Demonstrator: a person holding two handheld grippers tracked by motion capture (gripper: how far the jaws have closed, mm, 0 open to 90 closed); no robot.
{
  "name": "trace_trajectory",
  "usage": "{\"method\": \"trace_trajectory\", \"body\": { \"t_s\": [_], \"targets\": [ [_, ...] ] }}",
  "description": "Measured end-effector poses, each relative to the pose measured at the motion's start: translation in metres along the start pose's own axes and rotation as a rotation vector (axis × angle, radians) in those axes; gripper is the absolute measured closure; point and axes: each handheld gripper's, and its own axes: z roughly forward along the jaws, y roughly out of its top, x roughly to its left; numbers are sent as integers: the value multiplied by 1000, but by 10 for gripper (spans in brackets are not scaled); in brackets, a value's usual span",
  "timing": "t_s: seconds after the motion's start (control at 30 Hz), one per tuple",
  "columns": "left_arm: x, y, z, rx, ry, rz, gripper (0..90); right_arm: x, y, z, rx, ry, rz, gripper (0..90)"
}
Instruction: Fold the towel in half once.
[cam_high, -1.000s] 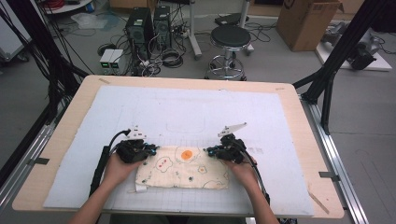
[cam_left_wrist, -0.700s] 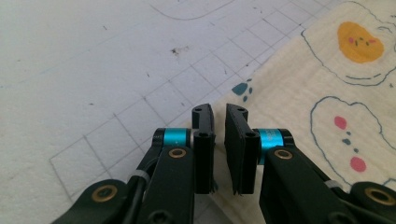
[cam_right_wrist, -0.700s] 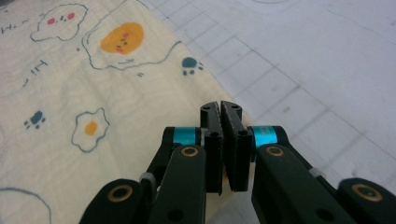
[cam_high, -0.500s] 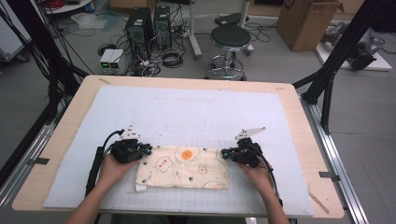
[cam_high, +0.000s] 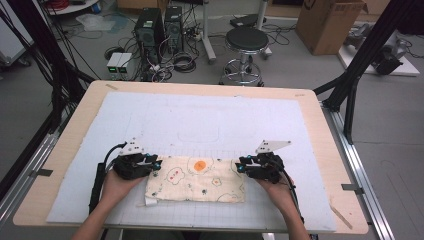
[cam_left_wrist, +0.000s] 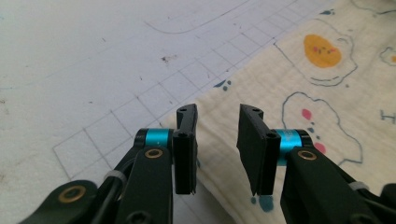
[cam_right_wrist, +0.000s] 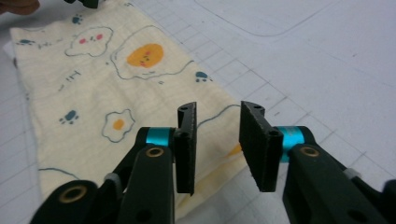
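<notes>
A folded cream cloth (cam_high: 195, 180) printed with fried eggs and paw marks lies flat on the white grid mat (cam_high: 210, 120) near the front edge. My left gripper (cam_high: 156, 165) is at the cloth's left end. In the left gripper view its jaws (cam_left_wrist: 217, 140) have just been opening and stand apart over the cloth's corner (cam_left_wrist: 299, 93), with no pad pressing on it. My right gripper (cam_high: 240, 166) is at the cloth's right end. Its jaws (cam_right_wrist: 217, 140) have also just been opening, with the cloth's edge (cam_right_wrist: 102, 84) below them and nothing gripped.
The mat covers a wooden table (cam_high: 320, 115). Beyond its far edge stand a stool (cam_high: 246, 40), computer towers (cam_high: 160, 25) with cables, and a cardboard box (cam_high: 325, 22). Black frame posts (cam_high: 350, 85) rise at both sides. The other gripper (cam_right_wrist: 86, 3) shows far off in the right gripper view.
My right gripper has moved to the right, from over the cloth to its right end. The left gripper has stayed at the left end. The cloth lies as before.
</notes>
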Motion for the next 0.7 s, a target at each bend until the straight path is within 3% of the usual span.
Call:
{"method": "trace_trajectory", "body": {
  "t_s": [0.23, 0.37, 0.7],
  "targets": [
    [1, -5, -18, -49, -41, -28, 628, 7, -3, -6, -12, 12, 4, 524],
    [1, -9, -26, -51, -45, -25, 593, 9, -3, -9, -37, 16, 9, 469],
    [-5, -14, -41, -79, -47, -15, 484, 18, -6, -14, -38, -11, -3, 367]
  ]
}}
